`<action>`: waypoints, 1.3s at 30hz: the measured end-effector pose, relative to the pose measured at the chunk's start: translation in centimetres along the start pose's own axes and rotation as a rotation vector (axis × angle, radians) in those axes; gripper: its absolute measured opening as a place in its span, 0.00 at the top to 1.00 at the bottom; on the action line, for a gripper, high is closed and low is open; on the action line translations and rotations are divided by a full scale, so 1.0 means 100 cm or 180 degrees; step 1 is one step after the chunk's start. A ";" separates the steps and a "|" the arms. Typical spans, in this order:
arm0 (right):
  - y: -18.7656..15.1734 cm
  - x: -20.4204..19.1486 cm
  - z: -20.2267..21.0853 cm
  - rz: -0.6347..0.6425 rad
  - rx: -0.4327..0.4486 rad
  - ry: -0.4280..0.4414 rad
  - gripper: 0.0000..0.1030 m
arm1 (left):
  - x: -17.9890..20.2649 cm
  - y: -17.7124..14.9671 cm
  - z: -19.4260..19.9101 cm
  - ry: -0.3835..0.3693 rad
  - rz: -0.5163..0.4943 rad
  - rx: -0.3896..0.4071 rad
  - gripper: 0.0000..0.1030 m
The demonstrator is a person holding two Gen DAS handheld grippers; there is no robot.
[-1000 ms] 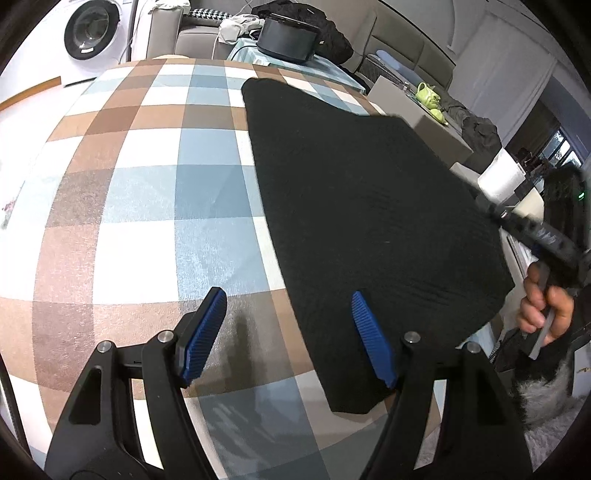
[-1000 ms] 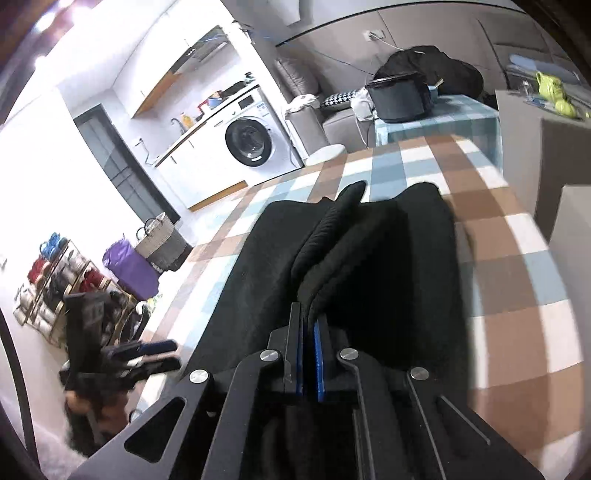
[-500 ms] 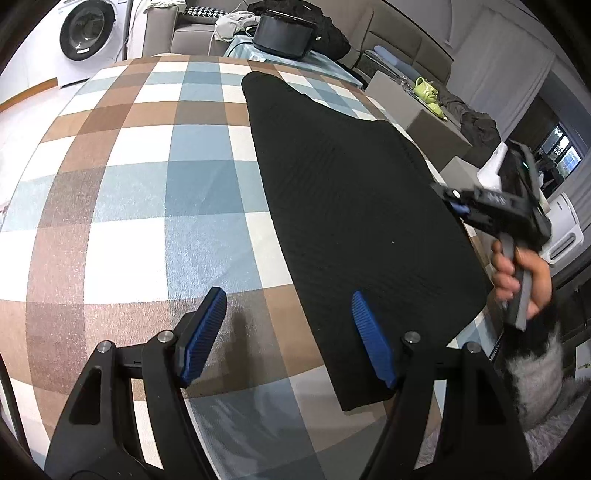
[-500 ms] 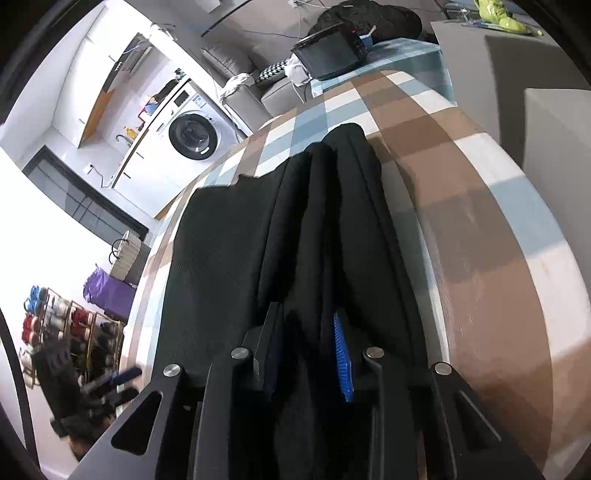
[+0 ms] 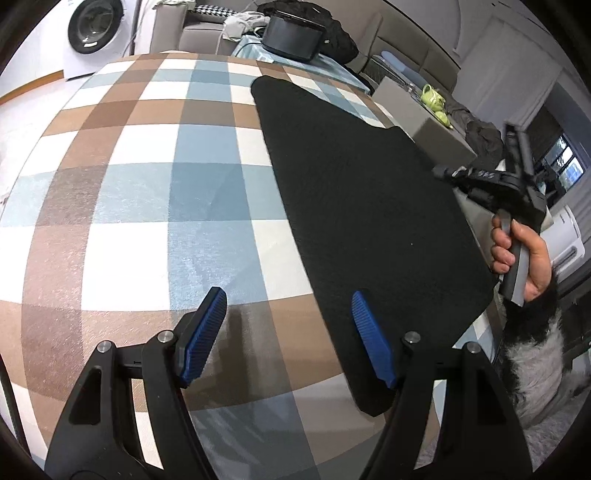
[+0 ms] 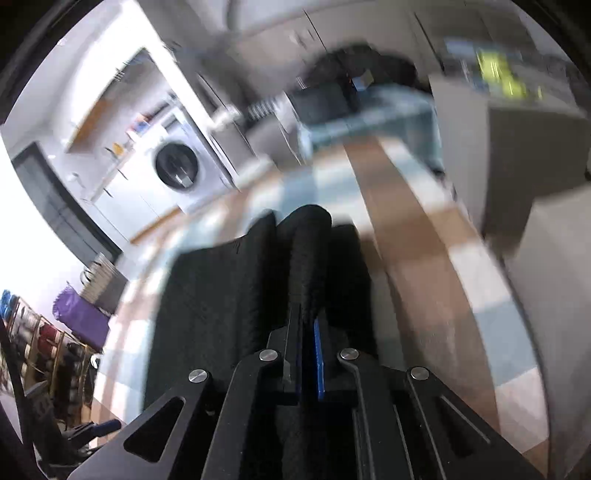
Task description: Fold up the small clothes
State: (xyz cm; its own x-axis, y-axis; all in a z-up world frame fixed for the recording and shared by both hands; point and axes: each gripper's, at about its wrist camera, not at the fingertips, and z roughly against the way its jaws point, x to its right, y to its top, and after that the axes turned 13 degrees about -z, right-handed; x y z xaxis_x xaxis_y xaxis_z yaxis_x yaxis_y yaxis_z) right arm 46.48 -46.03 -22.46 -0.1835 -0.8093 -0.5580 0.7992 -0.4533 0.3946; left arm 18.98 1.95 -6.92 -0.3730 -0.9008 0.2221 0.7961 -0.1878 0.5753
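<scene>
A black knit garment (image 5: 362, 192) lies flat on the checked tablecloth (image 5: 147, 184), its long side running away from me. My left gripper (image 5: 287, 299) hovers open over the near end, with its right pad (image 5: 373, 343) above the cloth's left edge and nothing between the fingers. A hand holds my right gripper (image 5: 439, 170) at the garment's right edge. In the blurred right wrist view the right gripper (image 6: 303, 314) has its jaws closing, and the pads press on a raised ridge of the black garment (image 6: 207, 295).
A washing machine (image 5: 92, 26) stands beyond the table's far left. A black container (image 5: 291, 33) sits on a side table behind, and a grey box (image 5: 424, 110) with green items is close to the right edge. A purple bag (image 6: 79, 314) and shoe rack (image 6: 37, 350) are on the floor.
The right gripper's jaws parted briefly around the fold, then shut on it again. Hand and gripper shifted farther along the garment's right edge. My left gripper stayed put.
</scene>
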 end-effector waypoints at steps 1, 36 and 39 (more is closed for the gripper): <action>-0.002 0.005 -0.002 -0.0071 -0.0076 0.0016 0.93 | 0.002 0.000 0.000 -0.0004 -0.0040 0.0006 0.34; -0.101 0.014 0.057 -0.0026 -0.0084 0.0578 0.65 | 0.011 0.011 -0.021 -0.0176 -0.0027 -0.0046 0.34; -0.099 0.010 0.039 -0.0024 -0.0132 0.0548 0.76 | 0.010 0.011 -0.020 -0.0150 -0.0015 -0.0059 0.34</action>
State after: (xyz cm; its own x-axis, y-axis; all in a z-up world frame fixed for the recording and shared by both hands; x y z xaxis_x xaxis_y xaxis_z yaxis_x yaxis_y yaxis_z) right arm 36.17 -43.79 -24.07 -0.0918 -0.7284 -0.6790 0.8217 -0.4406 0.3615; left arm 20.42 0.08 -7.67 -0.3986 -0.8805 0.2566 0.8028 -0.1997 0.5618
